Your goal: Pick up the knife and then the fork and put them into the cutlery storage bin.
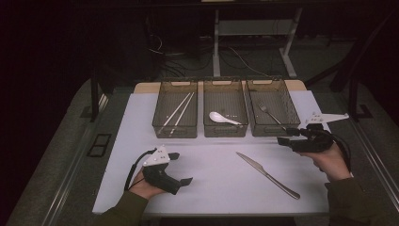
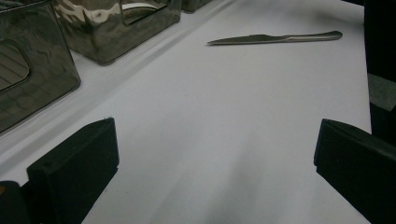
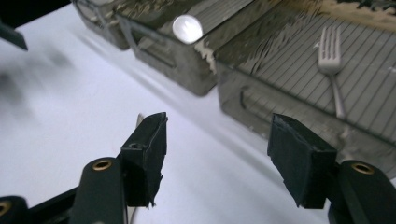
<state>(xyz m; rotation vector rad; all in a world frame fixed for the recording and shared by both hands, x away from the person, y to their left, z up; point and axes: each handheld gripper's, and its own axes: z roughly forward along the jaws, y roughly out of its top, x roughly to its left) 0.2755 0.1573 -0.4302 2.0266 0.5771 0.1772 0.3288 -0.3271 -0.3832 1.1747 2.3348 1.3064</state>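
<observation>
Gaping wide with nothing between them, the jaws of the right gripper (image 1: pixel 288 136) hang just in front of the near wall of the right-hand smoky translucent plastic bin (image 1: pixel 273 126), above the white sheet covering the table (image 1: pixel 214 181); in the right gripper view the same jaws frame bare sheet and that bin's front wall. Inside that bin a silver metal fork (image 3: pixel 332 65) lies flat on the ribbed floor, tines pointing away from the person. The left gripper (image 1: pixel 181 168) sits low near the sheet's front left corner, its jaws likewise spread apart and holding nothing, pointing to the right across open white surface. Between the two grippers, lying loose on the sheet, is the silver metal table knife (image 1: pixel 267 174): it runs diagonally, blade tip toward the middle bin, handle end close to the sheet's front edge, and touches neither gripper. The left gripper view shows the knife well ahead, with plain sheet all the way to it. Along the back of the sheet stand three bins in a row, walls nearly touching: the middle bin (image 1: pixel 225 127) holds a white ceramic soup spoon (image 1: pixel 223 117), the left bin (image 1: pixel 175 128) a pair of pale chopsticks (image 1: pixel 179 109). A broad unoccupied strip of sheet separates the bins' front walls from the knife.
</observation>
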